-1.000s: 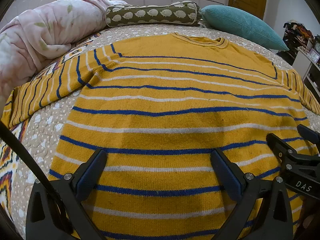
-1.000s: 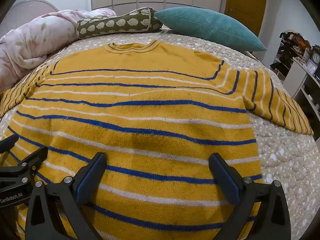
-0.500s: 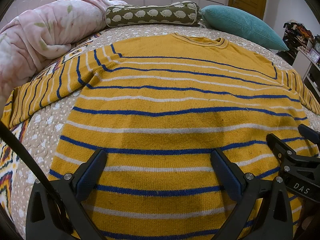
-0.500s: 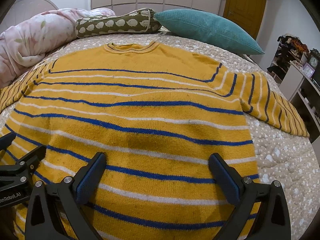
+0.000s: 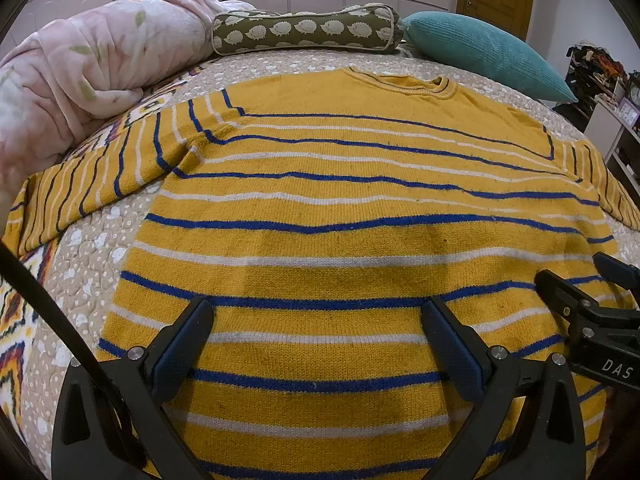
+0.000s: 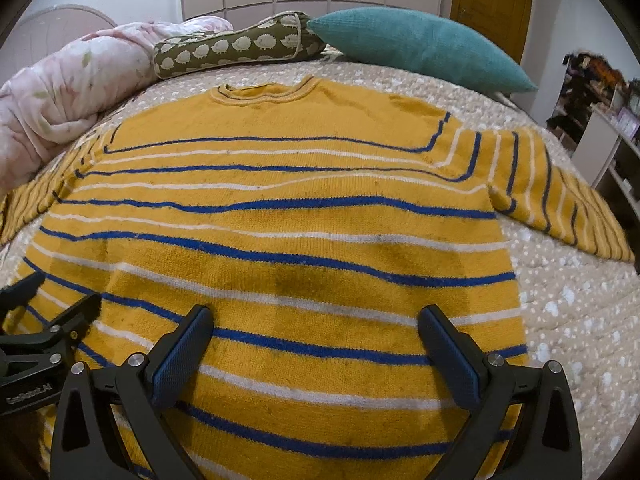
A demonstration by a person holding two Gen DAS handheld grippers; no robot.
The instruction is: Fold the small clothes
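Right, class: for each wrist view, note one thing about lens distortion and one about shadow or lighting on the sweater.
Left wrist view: fisheye bows the yellow striped sweater into a dome, with dark corner vignetting; a soft shadow lies ahead of the open left claw. Right wrist view: same bulging, stripes curve; a darker shadow patch sits ahead of the open right claw; lighting is even, without glare.

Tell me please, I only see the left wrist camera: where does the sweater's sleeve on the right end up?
Observer: The right sleeve lies flat on the bed cover, stretched out sideways from the sweater.
Operator: Is the right gripper grabbing anything?
Observer: No. It is open, jaws wide apart, empty, over the sweater's lower part.
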